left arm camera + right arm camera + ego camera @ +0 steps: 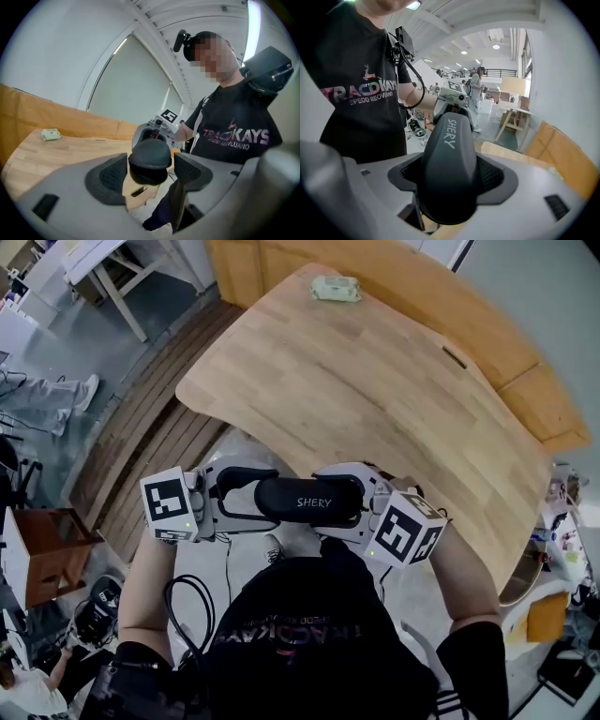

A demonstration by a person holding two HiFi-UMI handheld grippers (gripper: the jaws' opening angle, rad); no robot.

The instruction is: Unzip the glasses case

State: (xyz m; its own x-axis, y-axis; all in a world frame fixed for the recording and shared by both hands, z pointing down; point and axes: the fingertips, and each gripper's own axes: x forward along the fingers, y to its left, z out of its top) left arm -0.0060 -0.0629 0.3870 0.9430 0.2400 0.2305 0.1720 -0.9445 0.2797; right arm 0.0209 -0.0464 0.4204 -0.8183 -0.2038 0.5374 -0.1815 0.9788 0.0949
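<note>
Black oblong hard-shell glasses case lies crosswise: jaws of left gripper clamp one end, jaws of right gripper the other.

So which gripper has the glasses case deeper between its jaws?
The right gripper: the glasses case reaches far back over its pads, while the left gripper has only the rounded end at its tips.
</note>
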